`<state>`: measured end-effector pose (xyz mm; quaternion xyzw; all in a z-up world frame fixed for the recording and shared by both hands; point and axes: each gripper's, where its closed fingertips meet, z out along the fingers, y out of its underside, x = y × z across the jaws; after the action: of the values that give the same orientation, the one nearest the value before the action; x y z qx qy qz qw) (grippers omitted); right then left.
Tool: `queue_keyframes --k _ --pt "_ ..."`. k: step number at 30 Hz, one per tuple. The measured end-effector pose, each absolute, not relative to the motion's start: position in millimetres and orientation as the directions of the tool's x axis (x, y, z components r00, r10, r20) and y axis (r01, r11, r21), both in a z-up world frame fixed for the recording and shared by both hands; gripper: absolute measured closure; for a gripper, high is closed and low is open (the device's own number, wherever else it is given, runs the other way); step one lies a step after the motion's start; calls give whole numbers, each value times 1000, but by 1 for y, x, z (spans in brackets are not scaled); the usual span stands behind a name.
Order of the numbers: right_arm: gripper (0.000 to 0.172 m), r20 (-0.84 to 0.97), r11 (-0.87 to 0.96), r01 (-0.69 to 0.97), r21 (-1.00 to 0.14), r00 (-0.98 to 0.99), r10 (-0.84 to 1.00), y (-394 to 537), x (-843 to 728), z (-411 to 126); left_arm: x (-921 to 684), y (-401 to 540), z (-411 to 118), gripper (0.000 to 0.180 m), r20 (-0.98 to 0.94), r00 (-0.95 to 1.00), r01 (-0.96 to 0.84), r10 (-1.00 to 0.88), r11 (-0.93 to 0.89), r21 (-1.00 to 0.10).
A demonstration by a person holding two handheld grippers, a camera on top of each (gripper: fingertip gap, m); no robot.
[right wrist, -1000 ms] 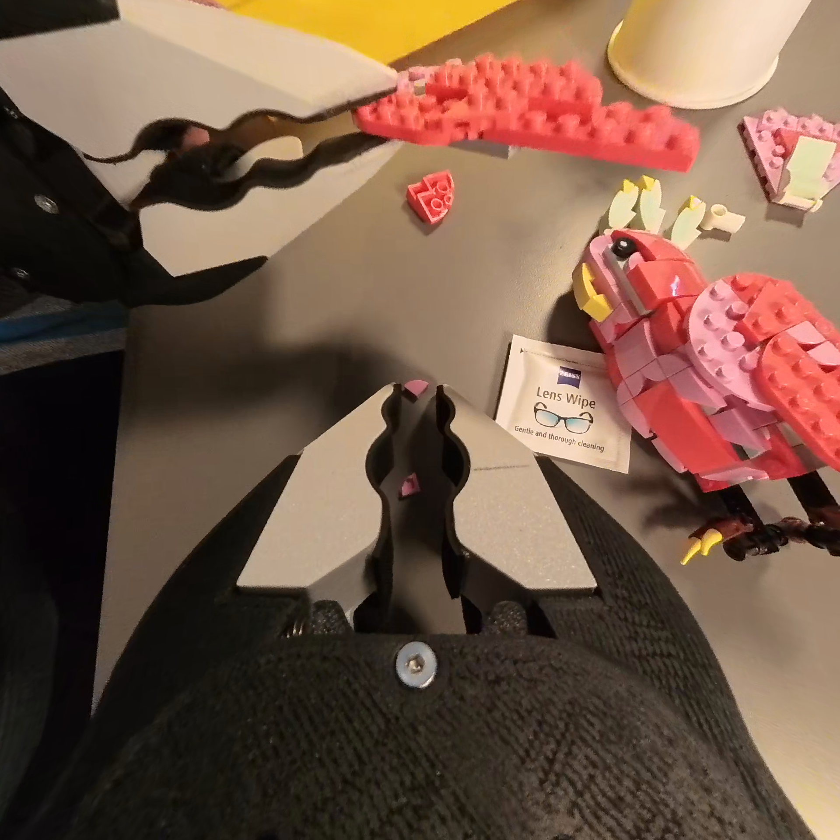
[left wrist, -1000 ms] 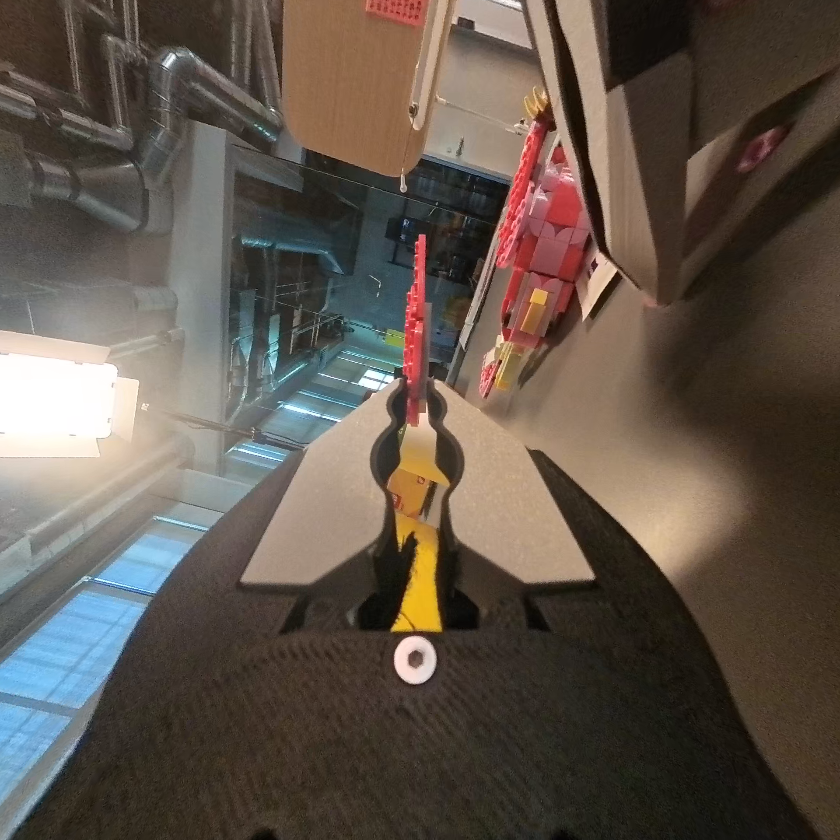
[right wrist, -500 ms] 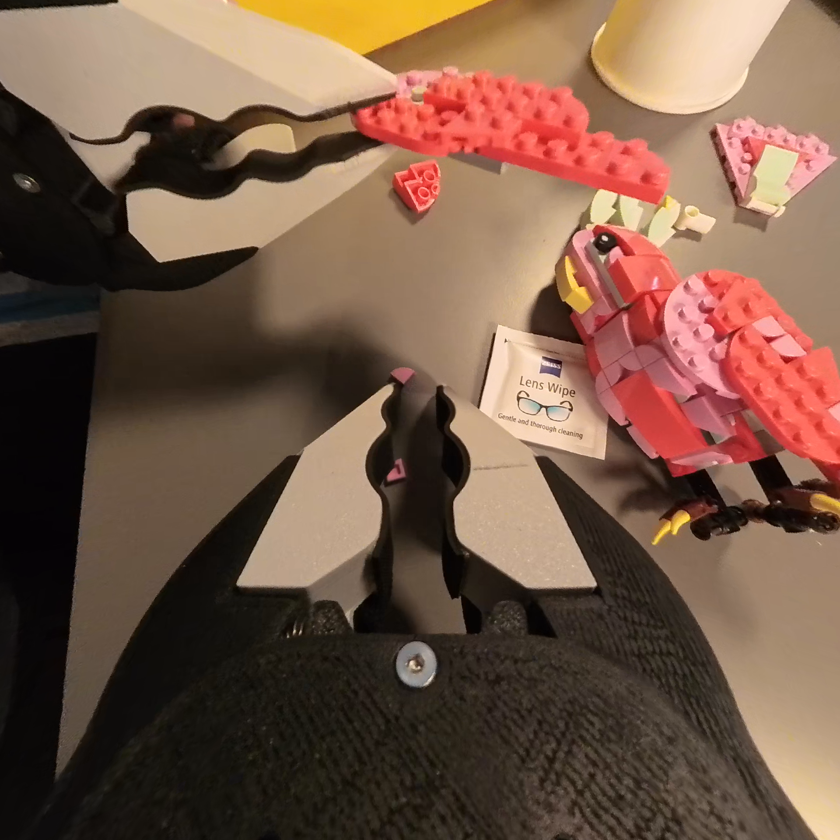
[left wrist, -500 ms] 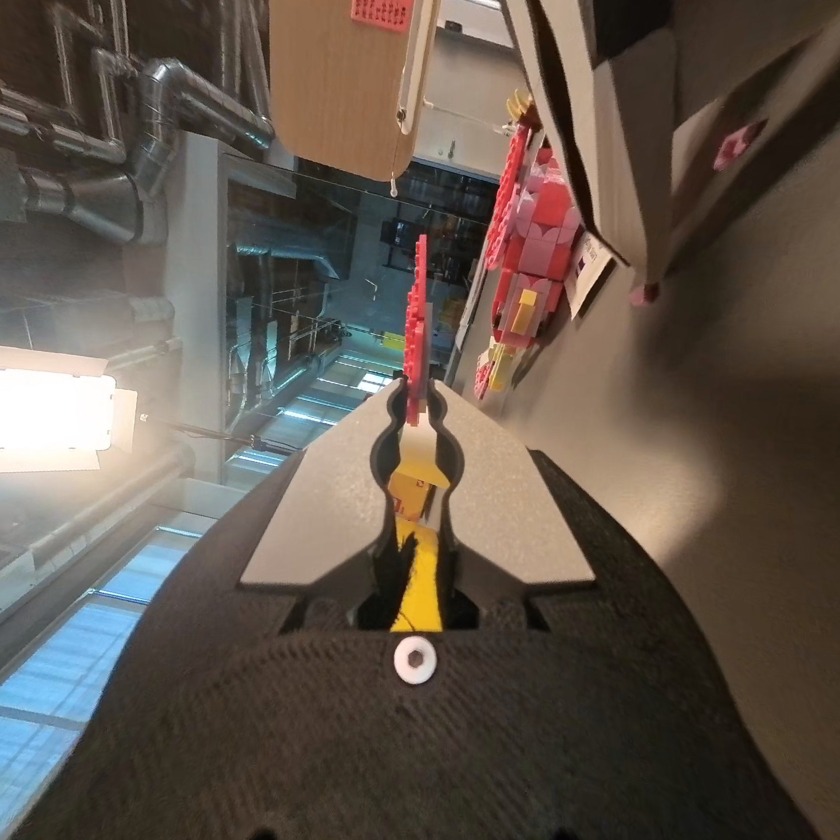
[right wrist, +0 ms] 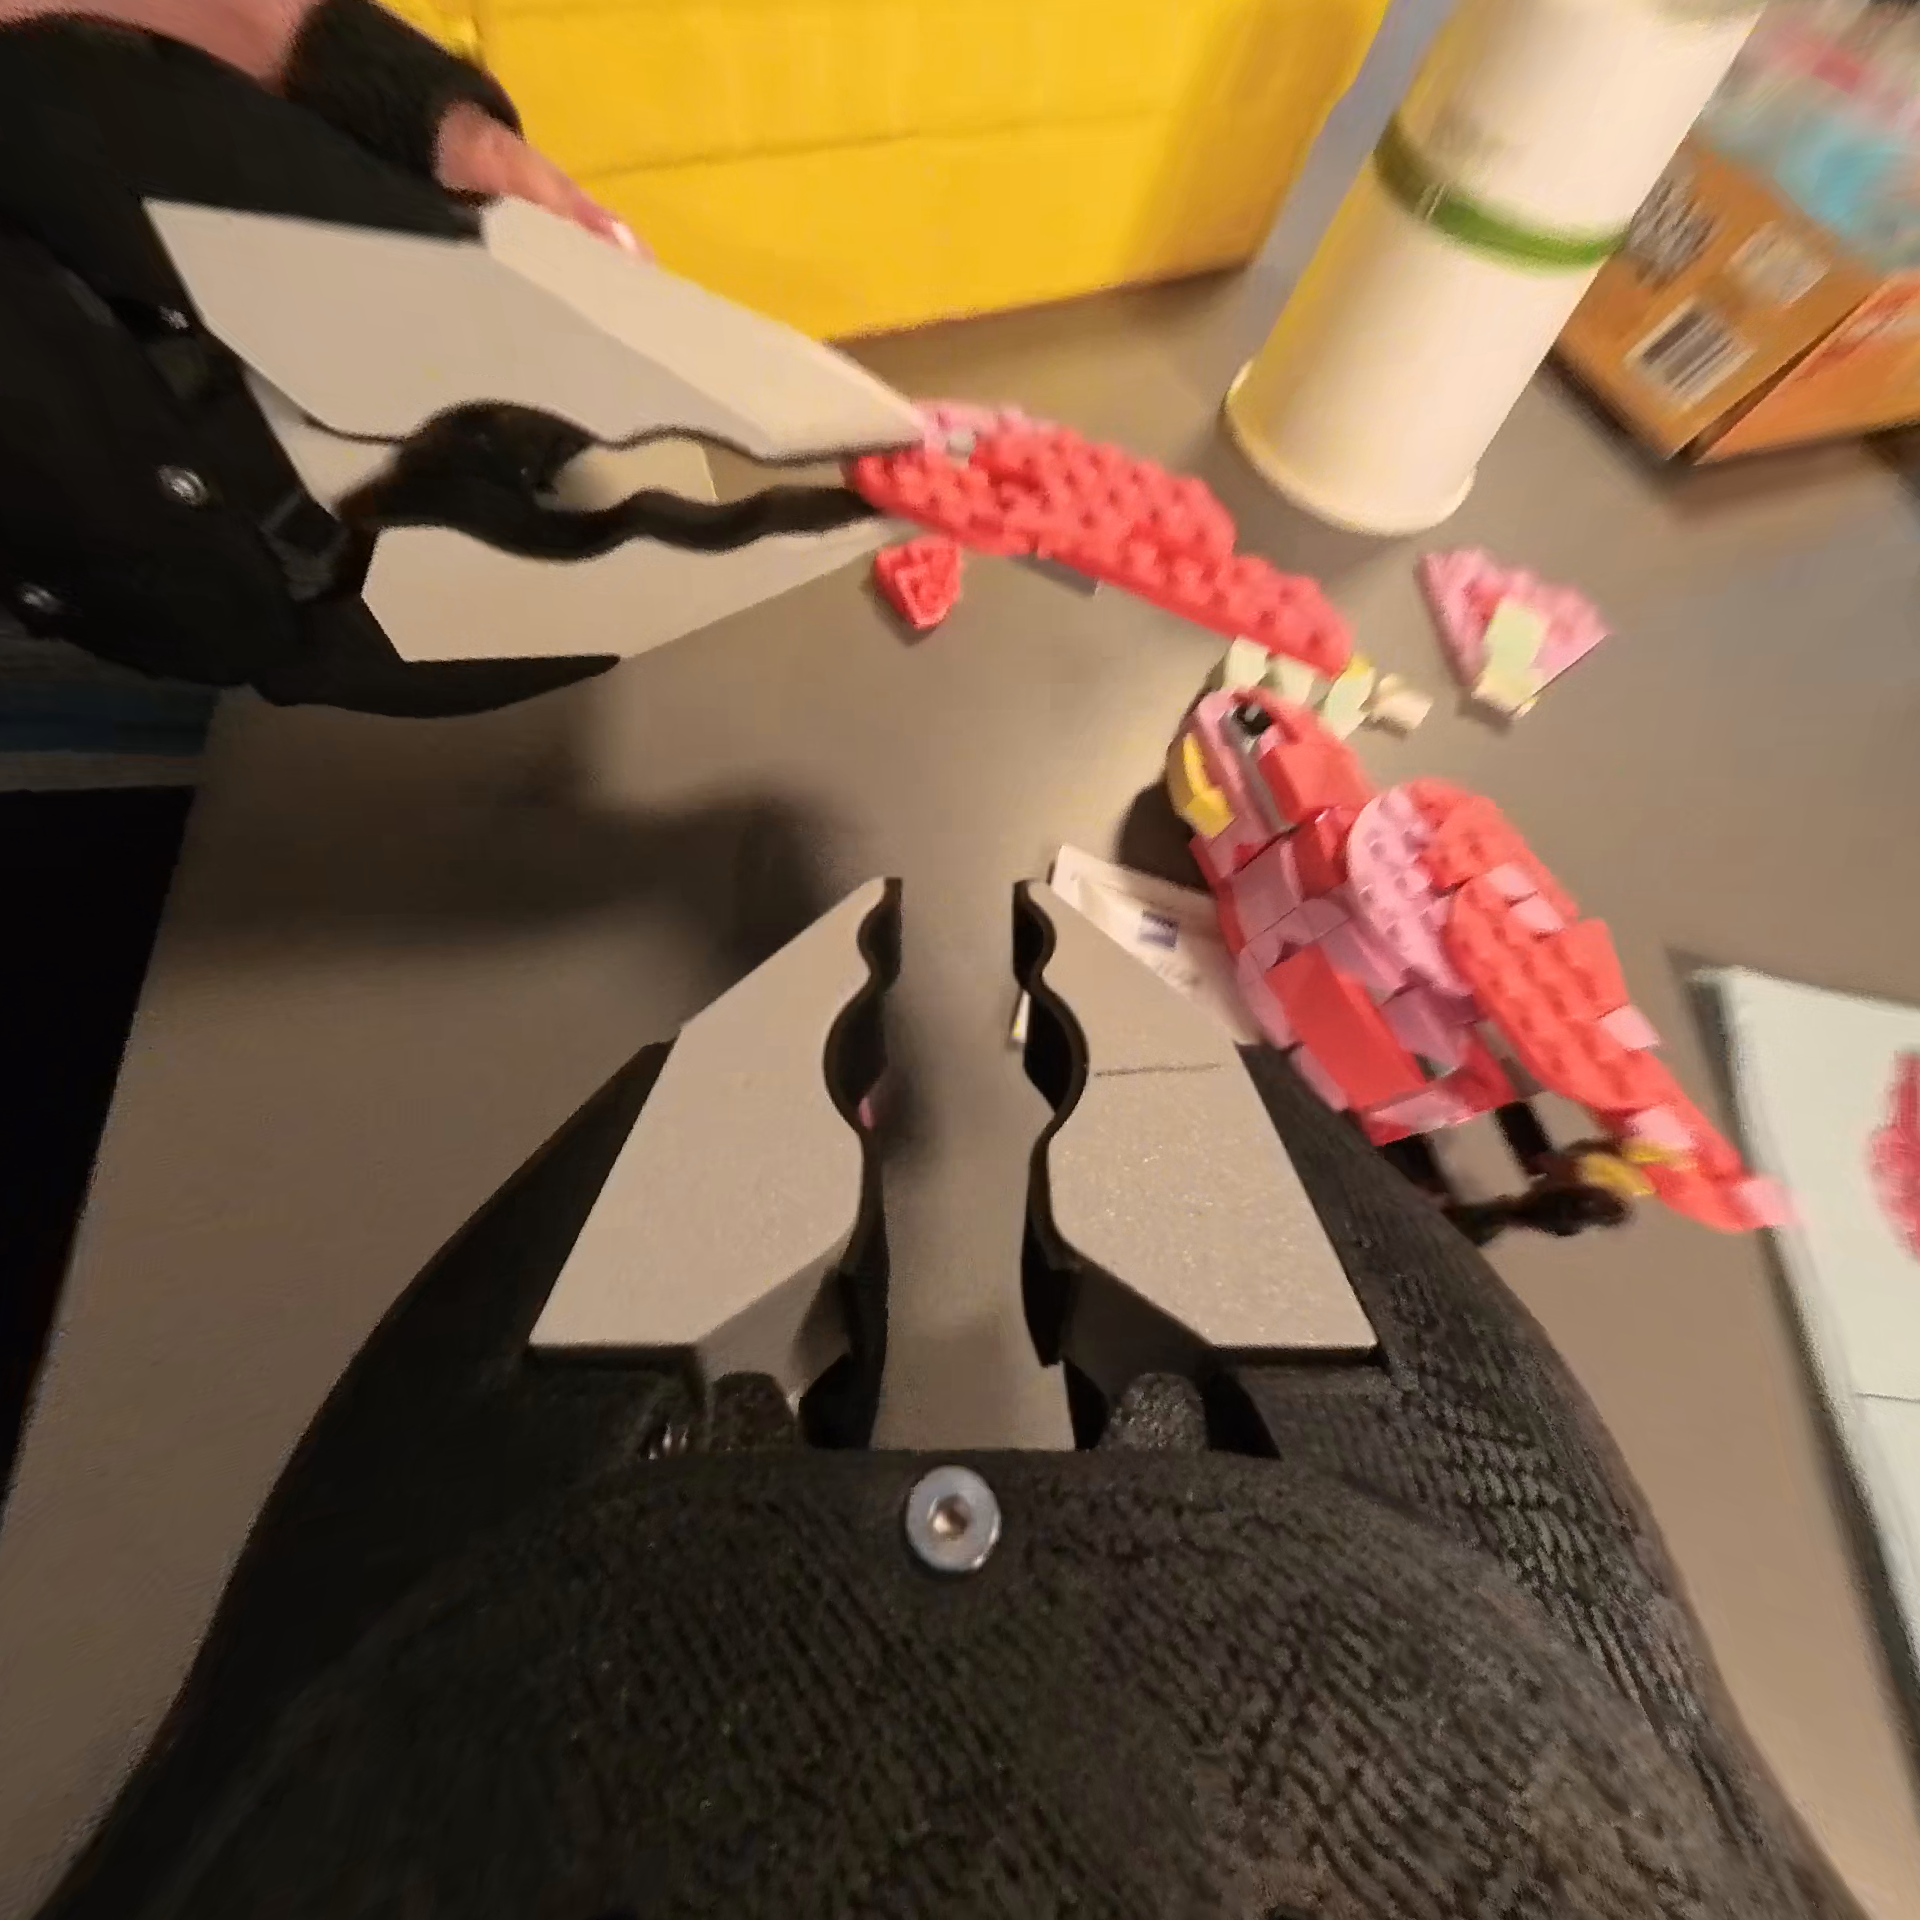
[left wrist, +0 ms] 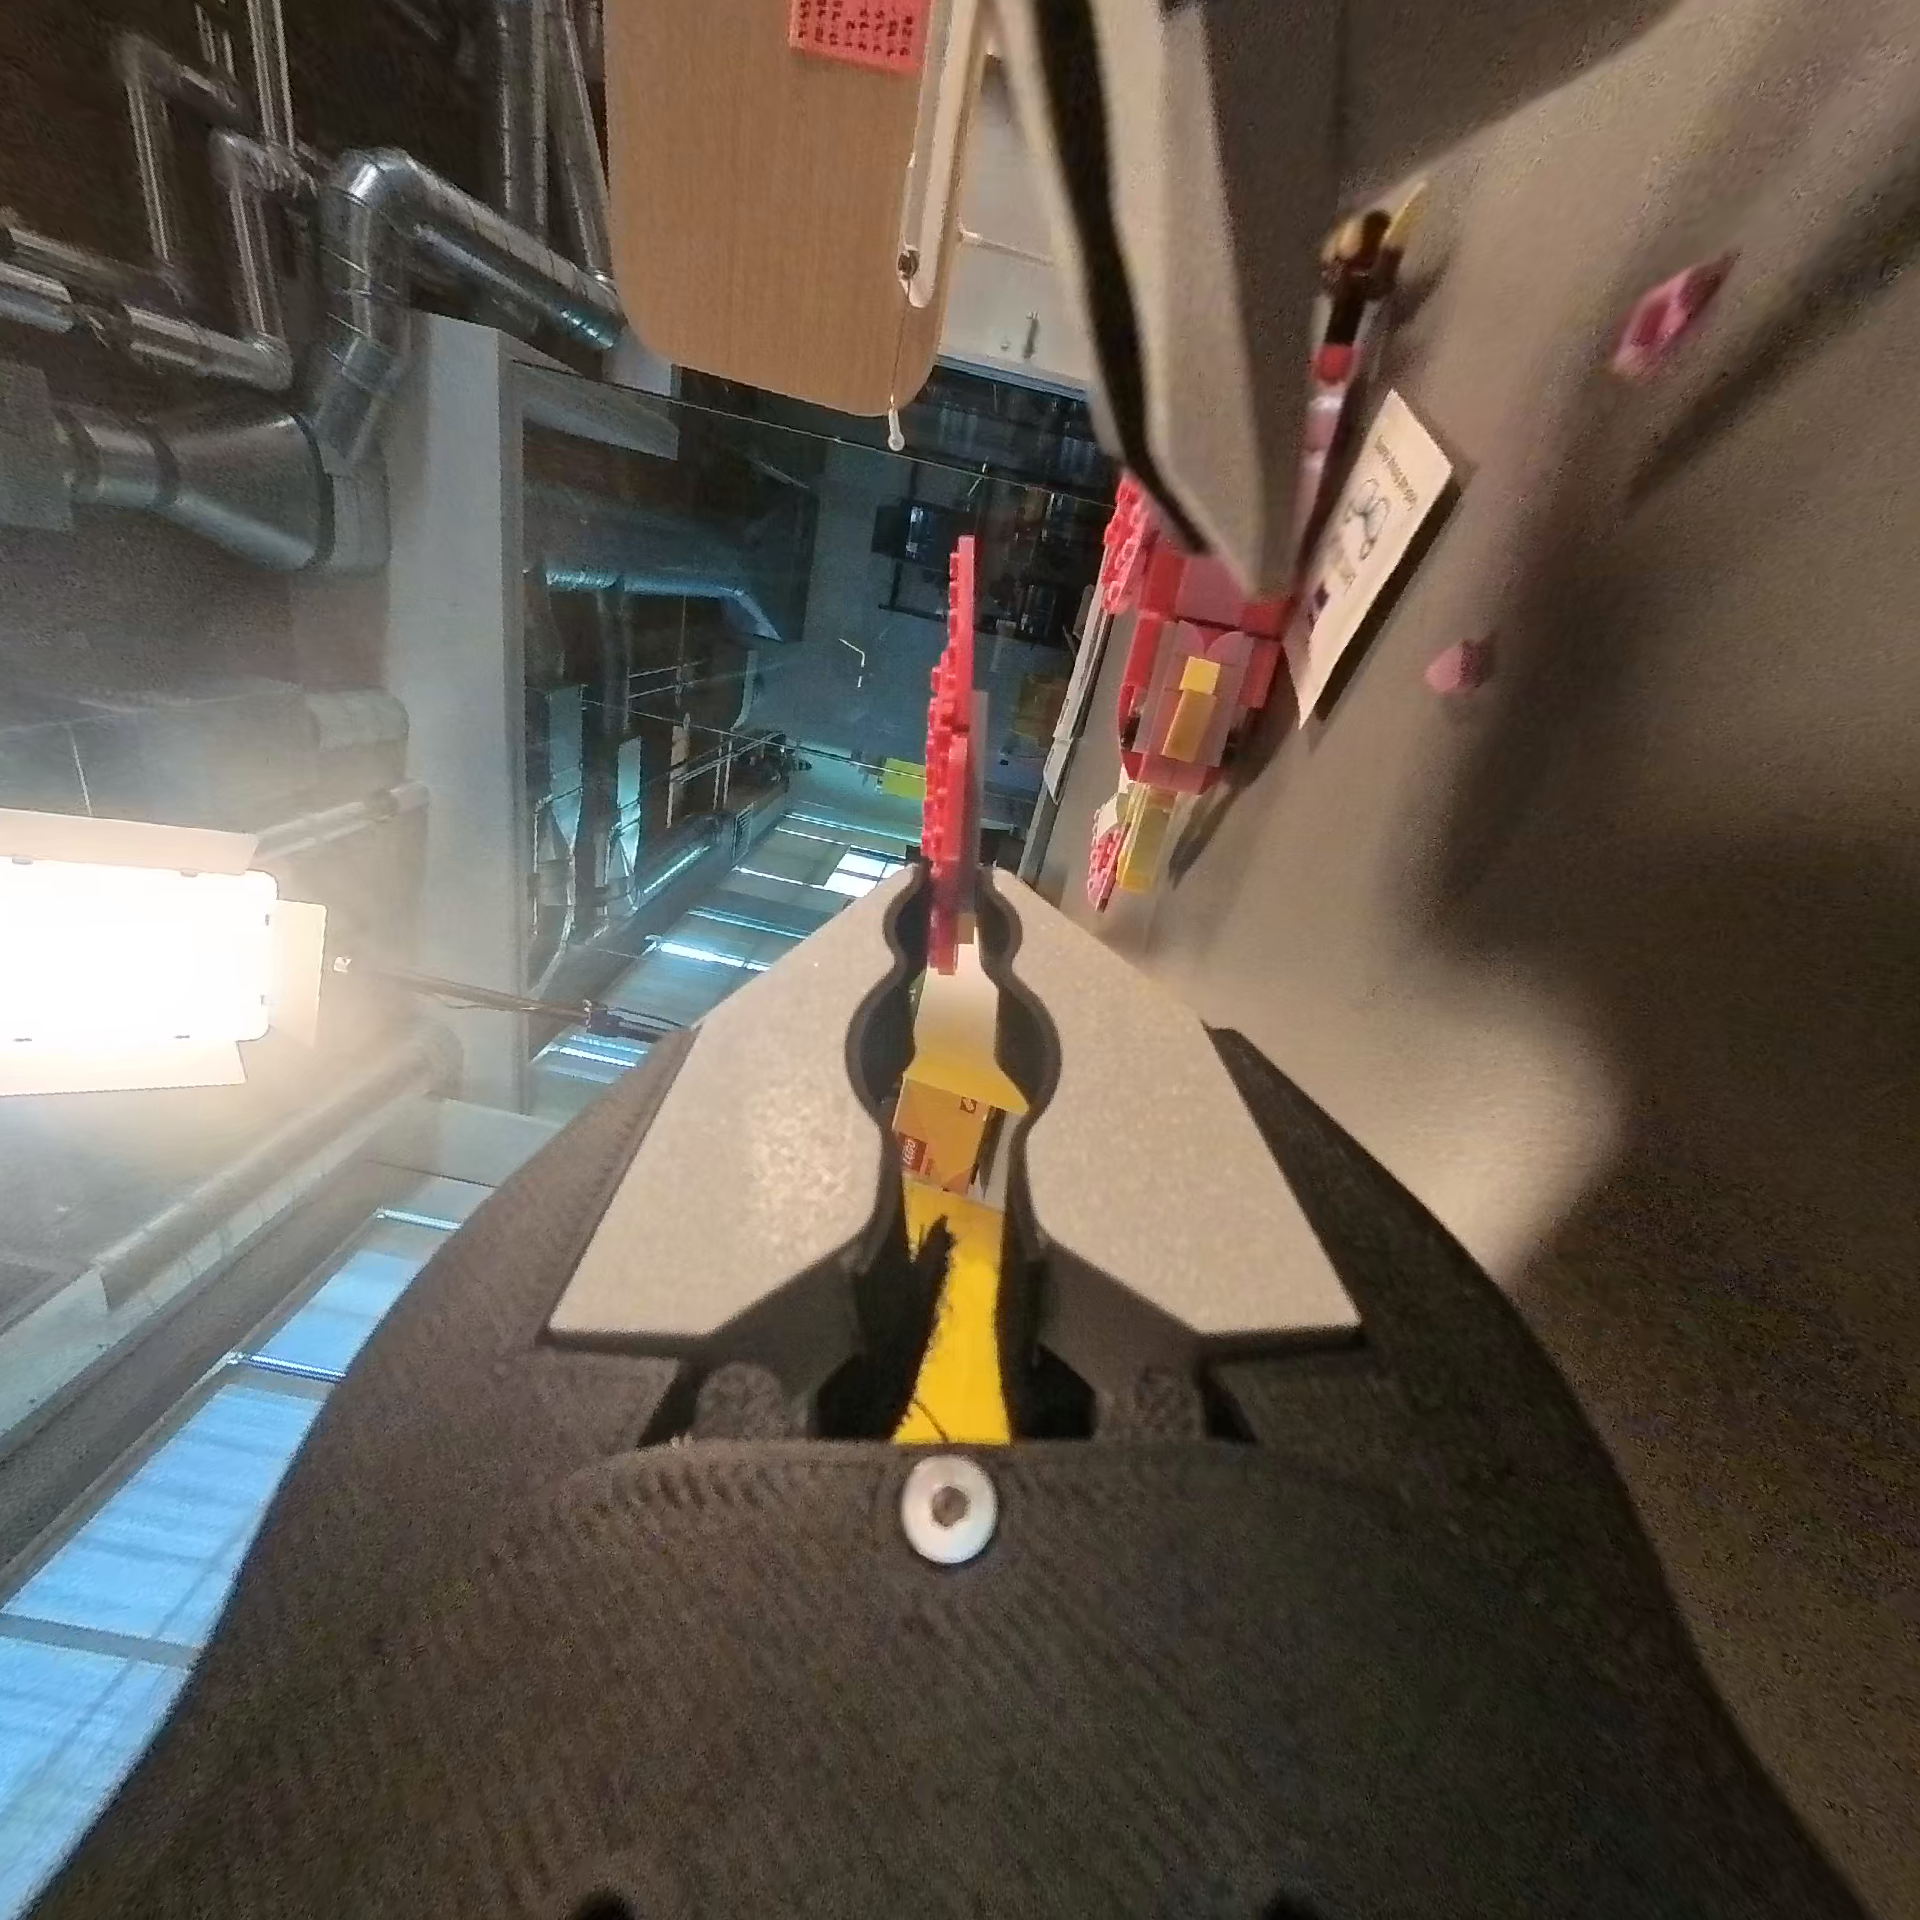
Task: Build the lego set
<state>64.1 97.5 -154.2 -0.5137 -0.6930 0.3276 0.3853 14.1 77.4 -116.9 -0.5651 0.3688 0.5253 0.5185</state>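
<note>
Red wing (right wrist: 1091, 530): pinched at one end by left gripper (left wrist: 951, 894) fingers, could pivot loose.
Right gripper (right wrist: 956, 904): fingers apart, empty, above the table (right wrist: 520, 935).

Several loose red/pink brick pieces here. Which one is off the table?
The long red studded plate, clamped at one end in the left gripper. The small red wedge and the pink fan piece lie on the grey table.

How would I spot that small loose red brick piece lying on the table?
Start at the tall white paper cup on the grey table. Go left to the left claw gripping a long red wing. The fan-shaped red brick lies just beneath, alone and all red.
</note>
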Motion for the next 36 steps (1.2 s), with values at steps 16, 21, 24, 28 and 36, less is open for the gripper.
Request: queue_keyframes --k 16,21,24,28,36 --pt "149 989 978 158 -137 -27 143 70 63 -113 46 75 -115 173 -976 216 -970 -18 -117 -213" --pt "157 992 976 187 -116 -19 122 75 63 -112 51 73 -115 173 -983 179 -978 -32 -114 -174" --pt "164 994 975 195 -104 -9 108 76 64 -111 56 72 -113 173 -984 175 -980 -33 -106 -170" --pt "170 995 975 197 -98 1 100 76 65 -108 59 71 -111 173 -988 151 -983 -36 -112 -147" --pt "170 990 979 151 -134 52 128 72 69 -95 71 61 -98 174 -979 184 -981 -82 -75 -178"
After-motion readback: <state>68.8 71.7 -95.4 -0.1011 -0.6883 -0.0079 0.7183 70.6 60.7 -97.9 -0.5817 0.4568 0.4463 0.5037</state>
